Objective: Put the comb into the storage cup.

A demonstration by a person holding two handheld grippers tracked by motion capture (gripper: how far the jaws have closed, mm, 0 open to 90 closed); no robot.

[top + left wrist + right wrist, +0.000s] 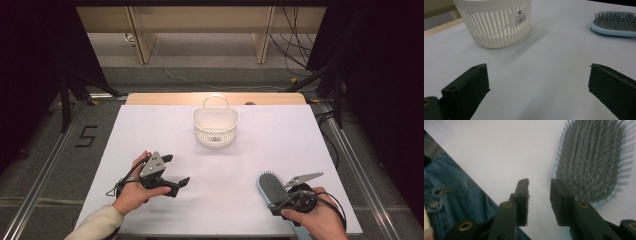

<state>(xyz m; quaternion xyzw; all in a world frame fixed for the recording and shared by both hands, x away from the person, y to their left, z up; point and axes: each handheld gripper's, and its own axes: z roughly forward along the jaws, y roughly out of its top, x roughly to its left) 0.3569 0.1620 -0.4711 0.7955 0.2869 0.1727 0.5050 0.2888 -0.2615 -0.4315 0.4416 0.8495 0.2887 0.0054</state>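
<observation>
A light-blue hairbrush (271, 186) with grey bristles lies bristles up near the table's front right. My right gripper (276, 204) hovers over its handle end. In the right gripper view its jaws (539, 195) stand a narrow gap apart with only white table between them. The brush head (591, 162) sits just beyond the right jaw, and the handle is hidden. A white slotted basket (215, 125) with a handle stands at the back centre. My left gripper (176, 170) is held wide open above bare table at front left, facing the basket (496, 23) and the brush (614, 23).
The white table top (150, 135) ends at a wooden strip (165, 98) behind the basket. The near table edge runs just left of my right gripper, with blue denim (451, 190) below it. A small dark item (216, 138) lies inside the basket.
</observation>
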